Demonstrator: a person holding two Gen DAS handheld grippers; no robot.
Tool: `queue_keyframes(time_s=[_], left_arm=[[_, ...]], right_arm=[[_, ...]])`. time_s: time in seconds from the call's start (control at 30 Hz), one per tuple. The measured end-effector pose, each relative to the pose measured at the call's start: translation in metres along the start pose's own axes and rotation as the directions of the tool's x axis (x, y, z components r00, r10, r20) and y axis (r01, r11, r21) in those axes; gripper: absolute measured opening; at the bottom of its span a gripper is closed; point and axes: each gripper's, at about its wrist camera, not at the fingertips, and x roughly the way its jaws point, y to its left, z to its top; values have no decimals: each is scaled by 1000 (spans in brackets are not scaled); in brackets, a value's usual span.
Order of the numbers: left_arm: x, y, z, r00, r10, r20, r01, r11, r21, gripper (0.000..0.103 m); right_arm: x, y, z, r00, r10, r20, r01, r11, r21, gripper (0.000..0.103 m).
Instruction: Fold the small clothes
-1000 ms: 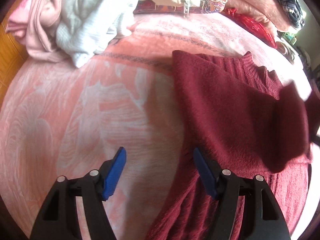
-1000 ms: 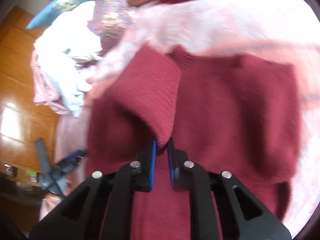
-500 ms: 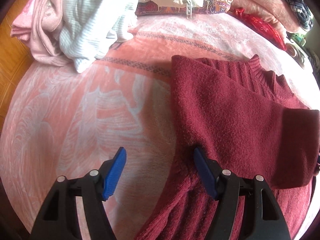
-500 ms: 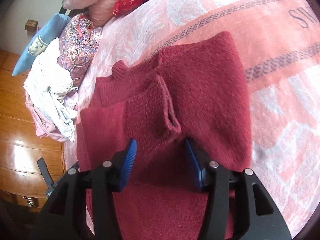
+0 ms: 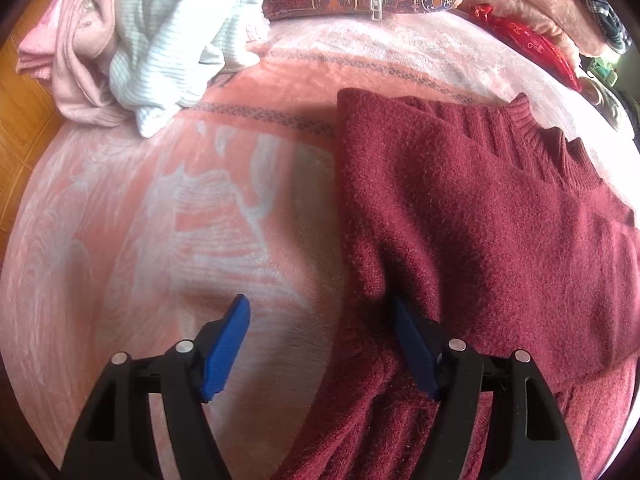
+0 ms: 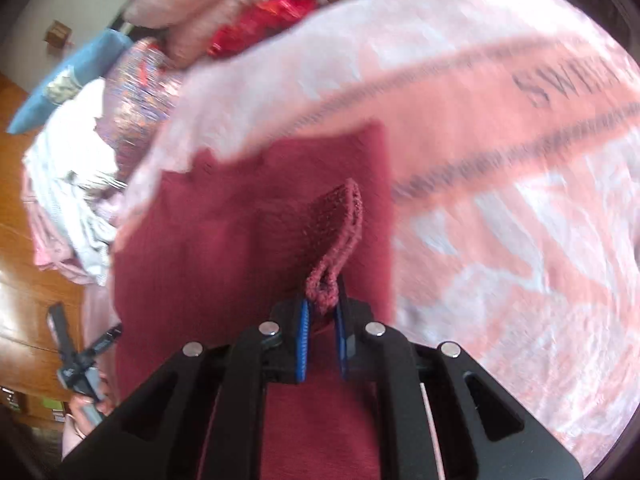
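Note:
A dark red knit sweater (image 5: pixel 472 216) lies flat on the pink blanket (image 5: pixel 180 220), collar at the far right, one sleeve folded across its body. My left gripper (image 5: pixel 320 332) is open, low over the sweater's left edge, its right finger (image 5: pixel 412 344) on the knit and its left finger over the blanket. In the right wrist view my right gripper (image 6: pixel 322 320) is shut on the sweater's sleeve cuff (image 6: pixel 336 240) and holds it lifted above the sweater body (image 6: pixel 224 256). This view is blurred.
A heap of pink and white striped clothes (image 5: pixel 132 36) lies at the far left of the bed. Patterned and red cushions (image 5: pixel 524 36) line the far edge. Wooden floor (image 6: pixel 24 300) shows beyond the bed's left side.
My right gripper, open over the cuff half a second ago, has shut on it and lifted it. The left gripper has stayed open at the sweater's left edge.

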Motion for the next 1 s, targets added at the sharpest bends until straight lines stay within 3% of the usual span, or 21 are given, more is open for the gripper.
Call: queue_keyframes(time_s=[0.1, 0.13, 0.27, 0.43, 0.57, 0.63, 0.73, 0.87, 1.0], left_arm=[[-1, 0, 1, 1000, 4, -5, -4, 1000, 1, 75], [-3, 1, 1, 1000, 3, -9, -3, 1000, 2, 75], [-18, 0, 2, 999, -29, 22, 29, 1000, 7, 74], [-1, -14, -1, 1000, 3, -8, -2, 998, 70, 77], [-12, 3, -3, 995, -90, -39, 90, 996, -16, 75], [-25, 12, -14, 992, -119, -42, 118, 993, -11, 76], [-49, 22, -48, 989, -142, -33, 143, 988, 52, 81], [-78, 37, -117, 993, -115, -33, 118, 985, 124, 83], [-91, 60, -169, 993, -95, -63, 103, 986, 130, 85]], right_arm=[[1, -12, 1, 998, 66, 0, -66, 997, 43, 13], [-3, -11, 1, 997, 79, 11, -79, 996, 40, 19], [-5, 2, -1, 1000, 21, 10, -20, 999, -49, 18], [6, 2, -5, 998, -66, -16, 65, 995, -73, 16], [-16, 10, -16, 999, -42, -1, 41, 995, -93, 31], [-34, 15, -33, 999, -37, 3, 37, 992, -122, 41], [-57, 14, -73, 999, -13, -38, 7, 986, -168, 46], [-77, -1, -142, 991, -27, -131, -2, 976, -218, 53], [-94, -24, -216, 979, -38, -199, -6, 976, -216, 62]])
